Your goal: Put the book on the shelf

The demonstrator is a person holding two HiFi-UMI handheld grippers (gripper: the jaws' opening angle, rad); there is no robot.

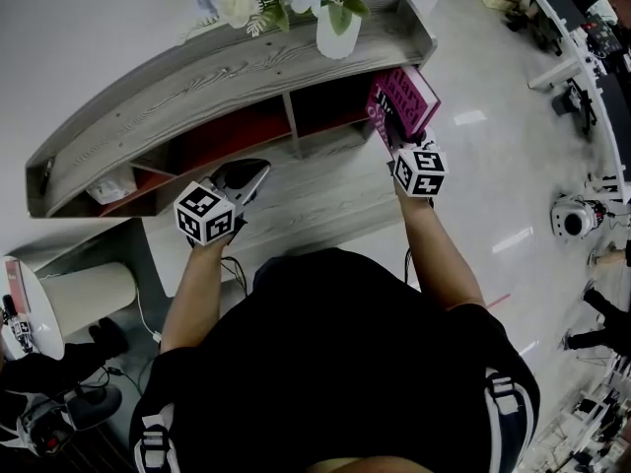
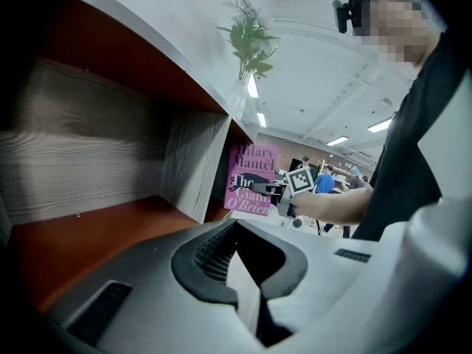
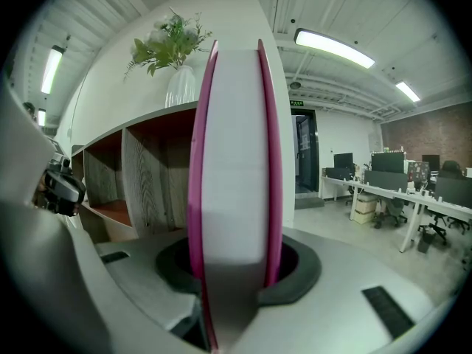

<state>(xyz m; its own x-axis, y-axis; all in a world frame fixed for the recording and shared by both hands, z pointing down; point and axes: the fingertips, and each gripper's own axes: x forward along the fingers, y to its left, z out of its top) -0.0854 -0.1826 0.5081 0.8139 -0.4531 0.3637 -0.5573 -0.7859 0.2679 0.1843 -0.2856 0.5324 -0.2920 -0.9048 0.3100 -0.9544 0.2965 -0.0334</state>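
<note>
left gripper: nearest to the body, low in front of the shelf's middle compartment; jaws pressed together, nothing between them, idle.
right gripper: arm stretched out toward the shelf's right end; jaws clamped on the book.
progress: book picked up, turned upright and brought to the right-end compartment, so roughly two thirds done by my read. Left to do: push it in, set it down on the compartment floor, let go.
book: pink covers, pale page block, held upright at the mouth of the right-end compartment, just past the divider. It looks more in front of the opening than inside, and I can't tell if it touches the shelf.
book vs fingers: lower edge sits deep between the two jaws, one pad on each cover, page edge facing the right gripper's camera. Most of the book stands clear above the fingers.
shelf: grey wood top, red-brown inside, compartments open toward the person.
vase: white, with flowers, on the shelf's top near its right end, above the target compartment and clear of the book.
</note>
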